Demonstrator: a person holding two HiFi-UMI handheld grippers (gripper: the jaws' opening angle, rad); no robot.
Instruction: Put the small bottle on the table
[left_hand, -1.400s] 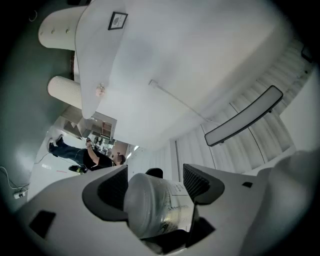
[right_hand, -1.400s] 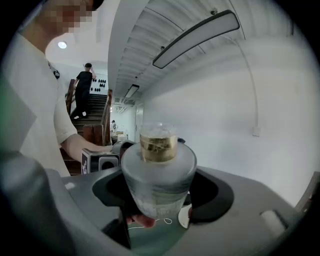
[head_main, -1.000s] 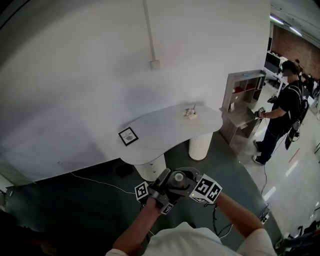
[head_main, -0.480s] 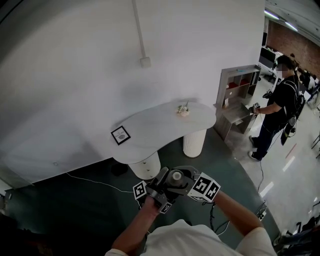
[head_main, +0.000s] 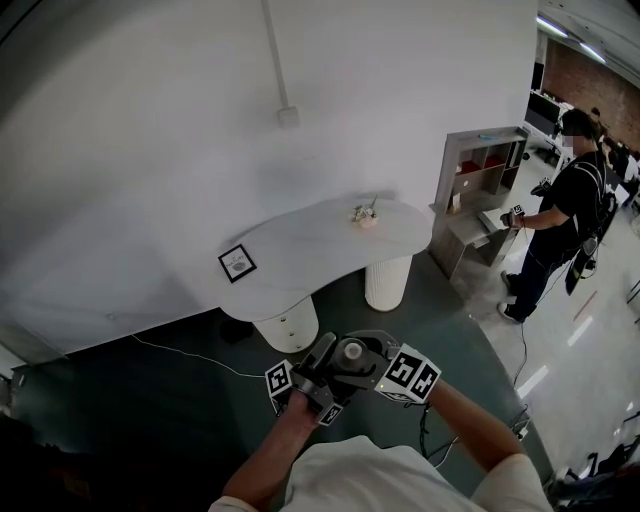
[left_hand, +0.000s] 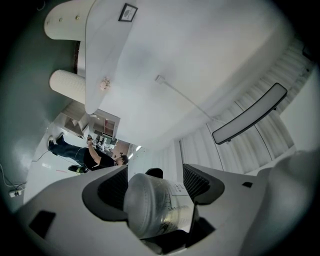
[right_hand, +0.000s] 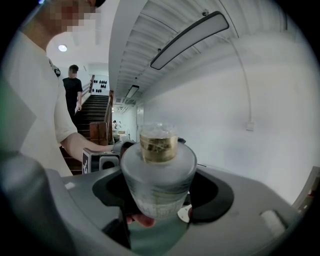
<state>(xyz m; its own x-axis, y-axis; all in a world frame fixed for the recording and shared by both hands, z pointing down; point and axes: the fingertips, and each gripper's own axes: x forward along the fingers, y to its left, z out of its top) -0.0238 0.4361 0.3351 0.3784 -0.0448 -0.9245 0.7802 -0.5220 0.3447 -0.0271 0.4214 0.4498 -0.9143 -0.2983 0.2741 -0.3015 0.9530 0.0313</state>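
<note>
Grip: left tongs (left_hand: 157, 182) and right tongs (right_hand: 159, 191) both clamped on bottle (right_hand: 158, 167) | Done: bottle held | Left: reach bench (head_main: 300, 262), well ahead of tongs; set down

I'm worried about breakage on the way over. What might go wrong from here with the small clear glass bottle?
1. The small clear glass bottle is clamped by both the left gripper and the right gripper. If the two drift apart or one lets go unevenly, it may twist and slip.
2. The white curved table is some way ahead, and a thin cable lies across the way to it, so the person may trip.
</note>
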